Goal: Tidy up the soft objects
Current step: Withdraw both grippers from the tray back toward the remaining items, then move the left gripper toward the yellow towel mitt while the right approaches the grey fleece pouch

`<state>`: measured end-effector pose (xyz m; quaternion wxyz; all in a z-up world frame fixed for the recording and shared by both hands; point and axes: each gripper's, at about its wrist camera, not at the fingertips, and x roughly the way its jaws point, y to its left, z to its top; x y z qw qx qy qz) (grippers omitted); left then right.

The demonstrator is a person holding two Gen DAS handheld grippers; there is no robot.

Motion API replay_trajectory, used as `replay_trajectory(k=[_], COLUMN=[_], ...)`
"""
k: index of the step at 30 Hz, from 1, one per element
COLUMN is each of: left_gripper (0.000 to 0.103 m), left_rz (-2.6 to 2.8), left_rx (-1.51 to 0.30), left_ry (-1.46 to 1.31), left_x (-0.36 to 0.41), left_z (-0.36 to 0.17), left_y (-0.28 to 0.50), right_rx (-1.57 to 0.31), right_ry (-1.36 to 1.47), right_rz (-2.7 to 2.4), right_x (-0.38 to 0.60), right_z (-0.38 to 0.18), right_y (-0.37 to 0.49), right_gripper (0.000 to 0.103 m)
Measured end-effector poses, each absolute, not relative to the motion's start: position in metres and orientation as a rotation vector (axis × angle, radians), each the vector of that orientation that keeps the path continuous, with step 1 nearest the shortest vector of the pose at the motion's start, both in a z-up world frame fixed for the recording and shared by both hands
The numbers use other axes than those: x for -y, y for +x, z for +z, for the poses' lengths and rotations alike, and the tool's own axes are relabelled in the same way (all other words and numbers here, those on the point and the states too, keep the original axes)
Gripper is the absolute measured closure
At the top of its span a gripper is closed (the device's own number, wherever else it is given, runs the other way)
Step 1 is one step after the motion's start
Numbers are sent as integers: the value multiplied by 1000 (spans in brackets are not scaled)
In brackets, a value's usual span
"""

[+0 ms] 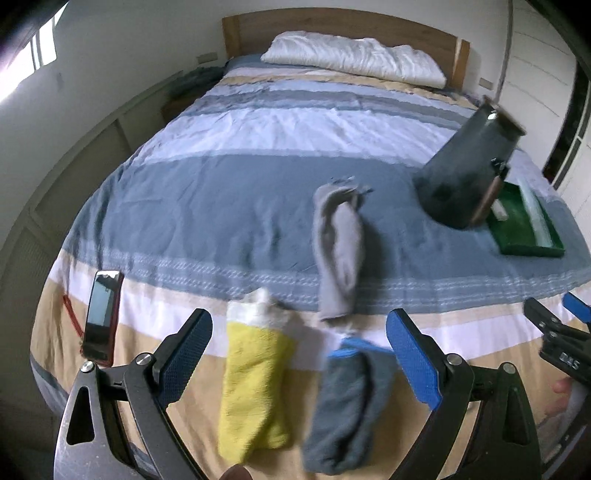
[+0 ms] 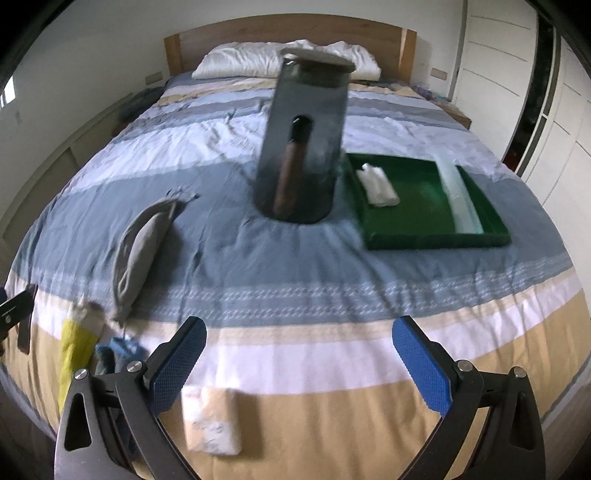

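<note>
- The left gripper (image 1: 299,354) hovers low over the foot of the bed, its blue-padded fingers (image 1: 184,354) spread wide and holding nothing.
- Between those fingers lie two rolled cloths: a yellow terry roll with a white end (image 1: 253,384) nearer the left pad, and a dark grey roll with a blue edge (image 1: 347,402) nearer the right pad; neither touches a pad.
- Just beyond them a light grey folded fabric bundle (image 1: 338,251) lies lengthwise on the blue band of the cover.
- The right gripper (image 2: 299,362) is likewise wide open and empty; a pale cream folded cloth (image 2: 212,421) lies on the tan stripe just inside its left finger.
- A small white rolled cloth (image 2: 380,186) rests in the green rectangular tray (image 2: 436,236), near its left wall.
- A tall dark translucent container with a flat lid (image 2: 306,140) stands just left of the tray.
- Everything sits on a striped blue, white and tan bedspread (image 1: 221,206); a red-cased phone (image 1: 101,314) lies at its left edge, a white pillow (image 1: 351,55) against the wooden headboard (image 1: 332,22).
</note>
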<state>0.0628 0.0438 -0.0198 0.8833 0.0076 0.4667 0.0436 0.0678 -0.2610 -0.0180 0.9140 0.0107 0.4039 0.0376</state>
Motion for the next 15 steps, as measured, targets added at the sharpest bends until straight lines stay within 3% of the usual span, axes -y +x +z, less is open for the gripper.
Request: replay_trajectory(k=[15], left_gripper=[11], left_rz=[89], left_rx=[-1089], left_ry=[23], left_x=[-94], left_z=[-97], left_y=[51], right_rx=[-948], right_ry=[-55], right_rz=[146], right_x=[196], right_z=[-91], right_y=[46], right_gripper=[0])
